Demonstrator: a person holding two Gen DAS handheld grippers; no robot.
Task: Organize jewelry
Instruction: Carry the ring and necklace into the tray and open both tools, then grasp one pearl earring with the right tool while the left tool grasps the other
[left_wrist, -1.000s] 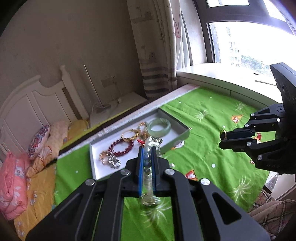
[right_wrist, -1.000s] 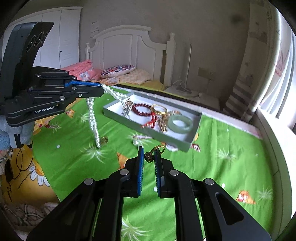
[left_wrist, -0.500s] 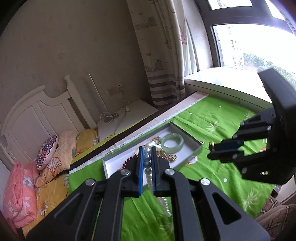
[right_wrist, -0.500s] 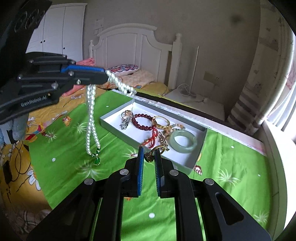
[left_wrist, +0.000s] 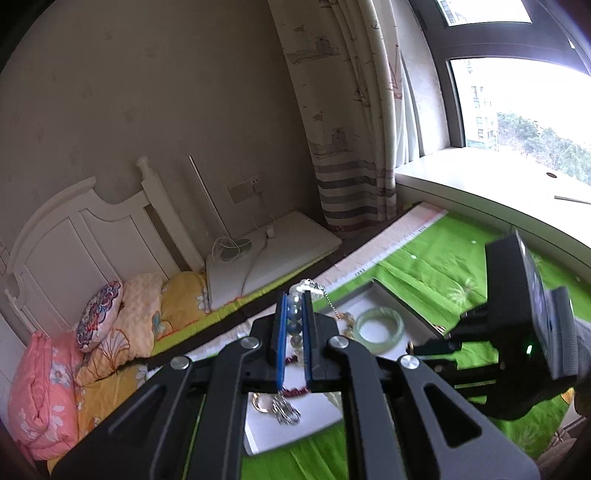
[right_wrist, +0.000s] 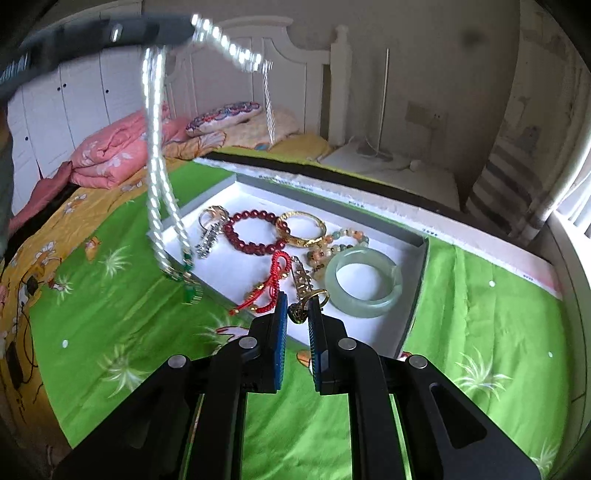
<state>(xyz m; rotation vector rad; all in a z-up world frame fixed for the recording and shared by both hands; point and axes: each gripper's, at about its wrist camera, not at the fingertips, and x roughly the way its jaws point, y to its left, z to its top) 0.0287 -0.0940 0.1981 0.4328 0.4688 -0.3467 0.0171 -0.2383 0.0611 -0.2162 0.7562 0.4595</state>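
Pearl strand (right_wrist: 157, 155) dangling; gold ring (right_wrist: 308, 304) pinched.

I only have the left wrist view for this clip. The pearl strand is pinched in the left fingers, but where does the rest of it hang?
Observer: The pearl necklace hangs in a long loop from the left gripper. Its green pendant dangles by the near-left edge of the tray.
Operator: Does the right gripper hold anything?
Observer: Yes. The right gripper pinches a gold ring at its fingertips, over the tray's near edge.
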